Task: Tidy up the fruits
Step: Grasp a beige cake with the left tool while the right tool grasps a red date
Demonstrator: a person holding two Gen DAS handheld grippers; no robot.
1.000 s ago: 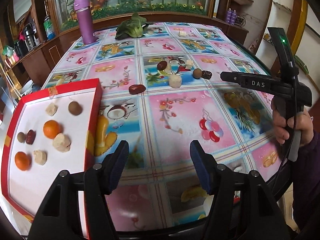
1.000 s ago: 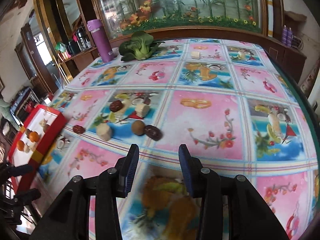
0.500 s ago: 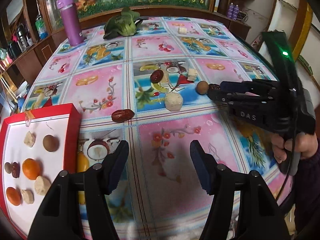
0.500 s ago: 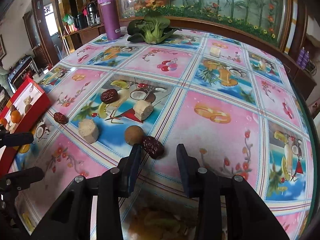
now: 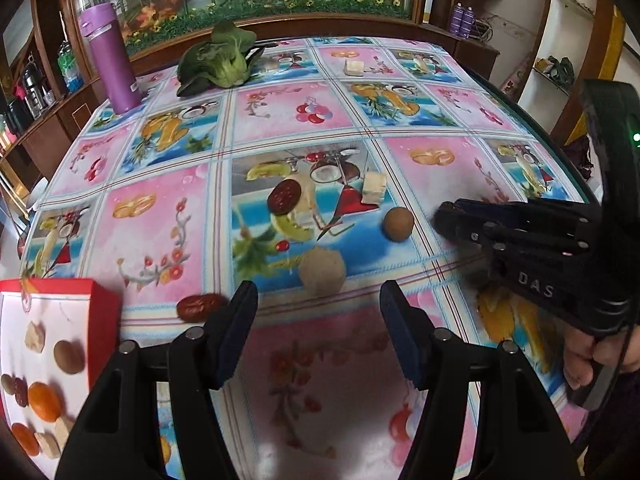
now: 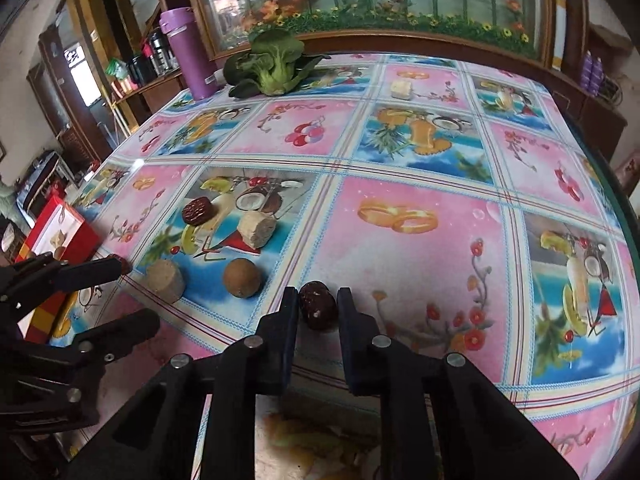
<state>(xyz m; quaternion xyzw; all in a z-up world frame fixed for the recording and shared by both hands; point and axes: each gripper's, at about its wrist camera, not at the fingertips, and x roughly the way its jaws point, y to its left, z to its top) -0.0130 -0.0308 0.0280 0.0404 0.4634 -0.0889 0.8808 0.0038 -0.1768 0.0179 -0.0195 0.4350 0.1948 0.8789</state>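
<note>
Two wrist views of a tabletop (image 6: 420,248) covered by a fruit-print cloth. Right gripper (image 6: 318,308): its two pads flank a dark red date (image 6: 318,310) that lies on the cloth; the pads stand very close on either side, but whether they touch the date cannot be told. Left gripper (image 5: 316,300): jaws spread wide and holding nothing, hovering low over the cloth.

Loose items just beyond the right gripper: a round brown fruit (image 6: 242,278), a pale cylindrical piece (image 6: 165,287) to its left, a second pale piece (image 6: 257,228) behind it, and a dark round slice (image 6: 197,210) further back. A second date (image 5: 201,307) lies just left of the left gripper's left finger.

A red tray (image 5: 102,300) with a white floor sits at the tabletop's left edge (seen best in the left wrist view); it holds two oranges (image 5: 44,401), a brown fruit (image 5: 69,356), several pale chunks (image 5: 35,335) and a dark date.

At the far edge stand a purple flask (image 5: 110,60) and a leafy green vegetable (image 5: 224,62). A hand (image 5: 596,356) grips the right tool's handle.
</note>
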